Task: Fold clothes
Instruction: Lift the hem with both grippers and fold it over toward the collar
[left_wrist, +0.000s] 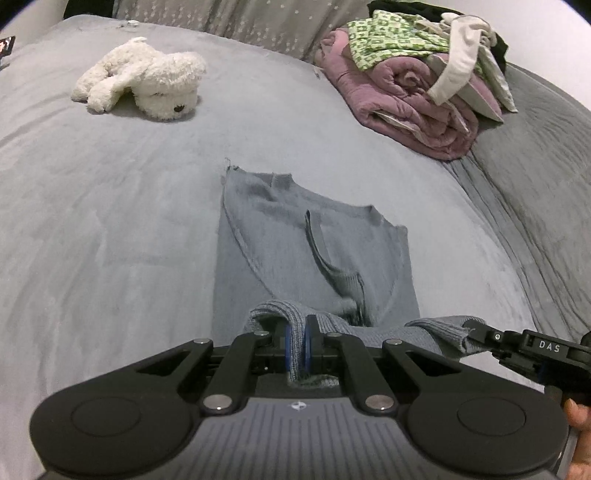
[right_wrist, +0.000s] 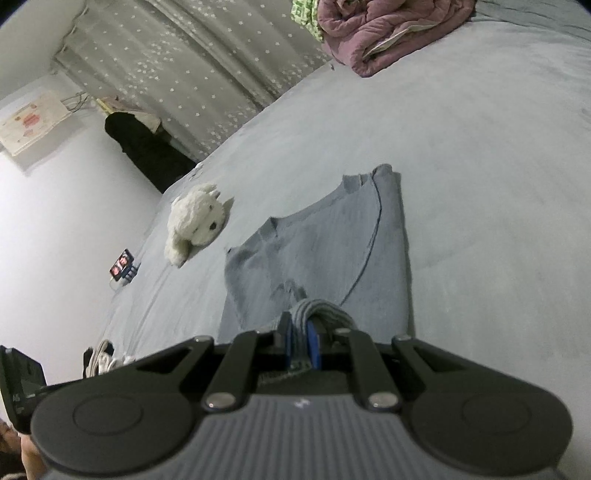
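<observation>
Grey-blue knit makes up the sweater, which lies flat on the bed with its sleeves folded in over the body; one ribbed cuff rests across the middle and the neckline points away from the cameras. Its ribbed hem is lifted off the bedding at both near corners. The left tongs are closed tight on one bunch of that hem, the fabric squeezed between the blue pads. The right tongs are likewise clamped on a gather of ribbed hem, and from the left wrist view they show at the right edge, pinching the other corner.

A white plush dog lies on its side on the bed, well apart from the sweater toward the far left. At the far right sits a pile of laundry: a rolled mauve quilt with green-patterned, white and black pieces heaped on top. Nothing lies between the tongs and the sweater.

Bedding is a smooth pale grey sheet, with a darker grey rumpled blanket along the right side. Behind the bed hangs a grey curtain dotted with small white flowers. White wall flanks the bed, a printed sheet is pinned on it, and a small lit screen stands at the mattress edge.
</observation>
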